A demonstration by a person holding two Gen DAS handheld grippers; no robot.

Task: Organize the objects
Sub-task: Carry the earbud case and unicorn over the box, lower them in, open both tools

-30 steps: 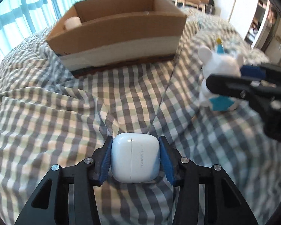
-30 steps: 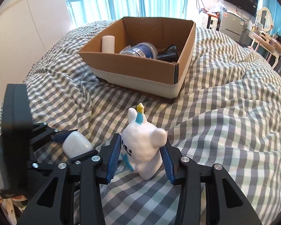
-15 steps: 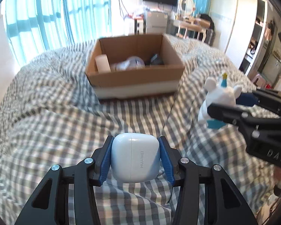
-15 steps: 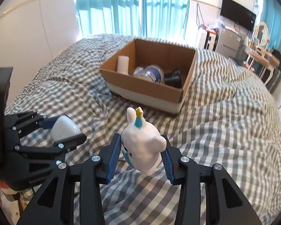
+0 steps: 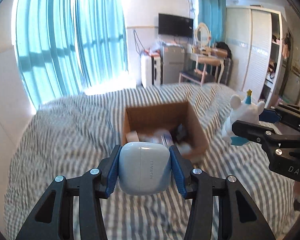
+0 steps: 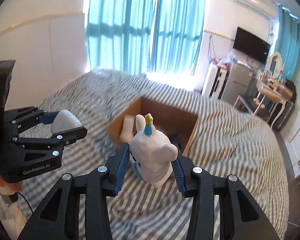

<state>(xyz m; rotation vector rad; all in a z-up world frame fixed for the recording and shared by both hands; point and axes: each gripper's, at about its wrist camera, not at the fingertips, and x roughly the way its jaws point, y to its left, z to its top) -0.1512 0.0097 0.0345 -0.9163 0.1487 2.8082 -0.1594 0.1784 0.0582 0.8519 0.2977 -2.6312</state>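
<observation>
My left gripper (image 5: pixel 144 169) is shut on a white earbud case (image 5: pixel 144 168), held high above the bed. It also shows in the right wrist view (image 6: pixel 65 120) at the left. My right gripper (image 6: pixel 151 164) is shut on a white unicorn figurine (image 6: pixel 152 150) with a blue and yellow horn; it also shows in the left wrist view (image 5: pixel 243 118) at the right. An open cardboard box (image 5: pixel 198 132) lies ahead and below both grippers, also in the right wrist view (image 6: pixel 164 108). It holds a white roll, a clear container and a dark item, all blurred.
The box sits on a bed with a grey checked cover (image 5: pixel 60 136). Teal curtains (image 5: pixel 70 46) hang behind. A small fridge (image 6: pixel 236 80), a vanity table (image 5: pixel 206 60) and a wardrobe (image 5: pixel 256 56) stand beyond the bed.
Both grippers have risen well above the bed with their objects still held. The box now looks smaller and lower, and the bed is blurred by motion.
</observation>
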